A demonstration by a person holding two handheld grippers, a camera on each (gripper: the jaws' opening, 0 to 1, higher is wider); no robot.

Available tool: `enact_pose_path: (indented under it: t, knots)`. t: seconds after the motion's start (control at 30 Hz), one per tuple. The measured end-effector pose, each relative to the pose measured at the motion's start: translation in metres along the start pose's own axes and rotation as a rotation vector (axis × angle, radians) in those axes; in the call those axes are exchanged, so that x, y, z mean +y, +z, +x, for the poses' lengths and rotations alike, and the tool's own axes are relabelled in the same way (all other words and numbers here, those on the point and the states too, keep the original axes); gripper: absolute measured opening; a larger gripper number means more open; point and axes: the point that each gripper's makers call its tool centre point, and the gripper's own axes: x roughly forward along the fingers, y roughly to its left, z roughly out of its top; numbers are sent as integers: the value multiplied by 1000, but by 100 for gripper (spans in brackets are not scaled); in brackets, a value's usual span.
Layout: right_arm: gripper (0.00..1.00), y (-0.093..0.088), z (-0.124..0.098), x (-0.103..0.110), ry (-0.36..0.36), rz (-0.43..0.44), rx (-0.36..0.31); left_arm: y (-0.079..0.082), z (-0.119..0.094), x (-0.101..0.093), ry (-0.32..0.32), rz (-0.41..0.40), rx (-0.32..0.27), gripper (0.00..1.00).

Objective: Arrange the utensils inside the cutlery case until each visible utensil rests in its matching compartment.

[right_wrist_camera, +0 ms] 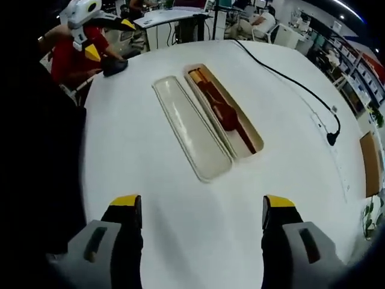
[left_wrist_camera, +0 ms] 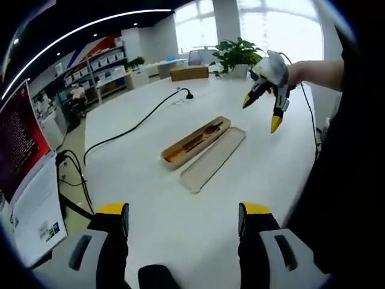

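Observation:
On the white round table (left_wrist_camera: 289, 156) lies an open wooden cutlery case (left_wrist_camera: 195, 141), holding dark brown utensils laid lengthwise. Its lid (left_wrist_camera: 213, 159) rests beside it, hollow side up and empty. My left gripper (left_wrist_camera: 184, 211) stands open near the table's edge, well short of the case. My right gripper (left_wrist_camera: 261, 113) hangs open in the air beyond the case, held by a hand. In the right gripper view the case (right_wrist_camera: 225, 111) and lid (right_wrist_camera: 191, 129) lie side by side ahead of my open right gripper (right_wrist_camera: 202, 203). The left gripper (right_wrist_camera: 109, 38) shows at the far side.
A black cable (left_wrist_camera: 138, 123) runs across the table behind the case and ends in a plug (right_wrist_camera: 331, 138). A small black object (right_wrist_camera: 114, 66) sits at the table's edge. A potted plant (left_wrist_camera: 237, 54) and a cardboard box (left_wrist_camera: 189, 72) stand at the far end.

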Motion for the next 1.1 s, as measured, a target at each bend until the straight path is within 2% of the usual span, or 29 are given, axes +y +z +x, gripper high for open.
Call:
enact_pose_path:
  t: [0.23,0.4,0.83,1.1]
  knots:
    - [80,5,13,6,17,2,7,-1,7,-1,-11,-14,10,77]
    - [82,1,18,9,39,-22,36,1,13,-3,-30,-1,16,77]
    - [80,-3,27,5,59,-29,48,12,32,-1,-67,18,9,77]
    - [80,-8,37,7,80,-56,81,5,43,-4,-89,30,36,78]
